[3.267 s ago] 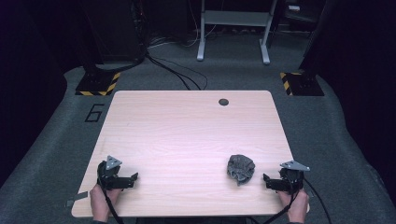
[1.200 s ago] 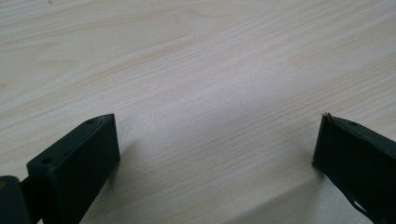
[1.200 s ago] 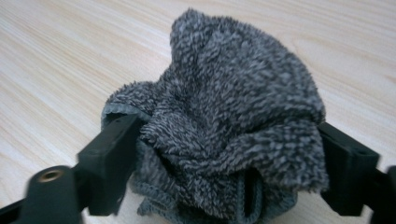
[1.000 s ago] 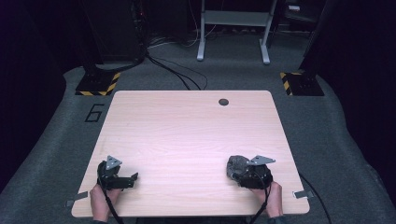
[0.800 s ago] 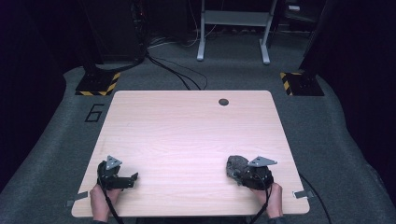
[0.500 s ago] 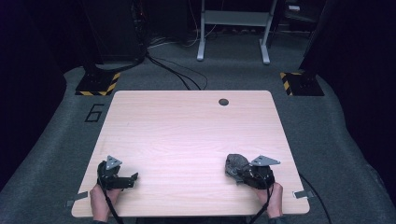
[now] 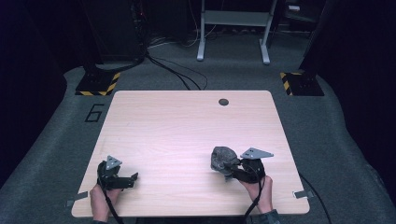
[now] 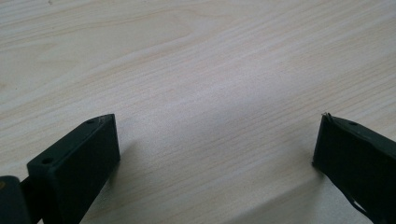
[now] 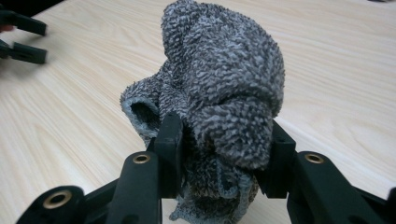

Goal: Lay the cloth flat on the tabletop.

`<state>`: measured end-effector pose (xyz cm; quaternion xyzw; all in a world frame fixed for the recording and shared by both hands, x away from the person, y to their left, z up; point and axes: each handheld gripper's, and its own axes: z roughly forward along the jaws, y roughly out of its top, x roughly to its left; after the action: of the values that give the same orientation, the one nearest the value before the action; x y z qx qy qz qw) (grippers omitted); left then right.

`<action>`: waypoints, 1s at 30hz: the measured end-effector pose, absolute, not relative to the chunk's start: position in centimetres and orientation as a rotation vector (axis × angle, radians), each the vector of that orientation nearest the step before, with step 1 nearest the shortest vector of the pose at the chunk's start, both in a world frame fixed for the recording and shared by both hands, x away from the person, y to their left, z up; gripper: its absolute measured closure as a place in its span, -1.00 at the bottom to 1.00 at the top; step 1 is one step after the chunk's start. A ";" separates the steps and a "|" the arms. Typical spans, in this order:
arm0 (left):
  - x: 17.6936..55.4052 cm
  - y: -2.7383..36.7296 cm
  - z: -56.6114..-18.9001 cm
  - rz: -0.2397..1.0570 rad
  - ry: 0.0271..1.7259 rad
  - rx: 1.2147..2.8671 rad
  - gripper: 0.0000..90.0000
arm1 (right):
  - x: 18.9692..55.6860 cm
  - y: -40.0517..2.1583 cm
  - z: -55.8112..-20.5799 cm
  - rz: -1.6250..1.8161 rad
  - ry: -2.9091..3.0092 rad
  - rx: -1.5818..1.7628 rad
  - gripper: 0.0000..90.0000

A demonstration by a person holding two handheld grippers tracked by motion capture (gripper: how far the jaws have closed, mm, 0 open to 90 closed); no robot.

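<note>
The grab itself looks done: in the right gripper view the right gripper (image 9: 219,158) has its two black fingers (image 9: 170,140) pressed into the sides of a crumpled grey towel (image 9: 224,79), the terry bunched up between them and bulging over the top. In the high view that same towel (image 7: 223,158) sits in the lower right of the frame, just left of the right gripper (image 7: 232,169), above the near part of the pale wooden desk (image 7: 187,126). Whether the bundle is clear of the wood or still drags on it cannot be told — a loose fold hangs below the fingers. The left gripper (image 7: 132,179) rests in the lower left of the high view, well apart from the towel; its own view shows its fingers (image 8: 79,158) spread wide with nothing but bare desk (image 8: 210,70) between them. What remains, judging by this, is everything after the pick-up — carrying the towel somewhere, or bringing in the idle left gripper to spread or fold it.
</note>
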<state>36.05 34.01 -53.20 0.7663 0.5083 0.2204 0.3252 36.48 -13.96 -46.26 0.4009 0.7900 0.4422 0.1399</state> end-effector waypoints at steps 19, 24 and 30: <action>36.0 34.0 -53.2 0.579 1.331 2.009 -1.00 | 37.4 -6.2 -47.1 1.305 2.491 1.058 0.30; 36.0 34.0 -53.2 0.582 1.333 2.008 -1.00 | 37.6 -4.5 -48.4 1.270 2.547 1.046 0.28; 36.0 34.0 -53.2 0.582 1.333 2.009 -1.00 | 38.3 -3.2 -50.2 1.189 2.585 1.045 -0.12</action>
<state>36.04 33.98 -53.21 0.7661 0.5083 0.2218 0.3248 38.27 -3.16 -50.25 0.3442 0.8515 0.3916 0.0553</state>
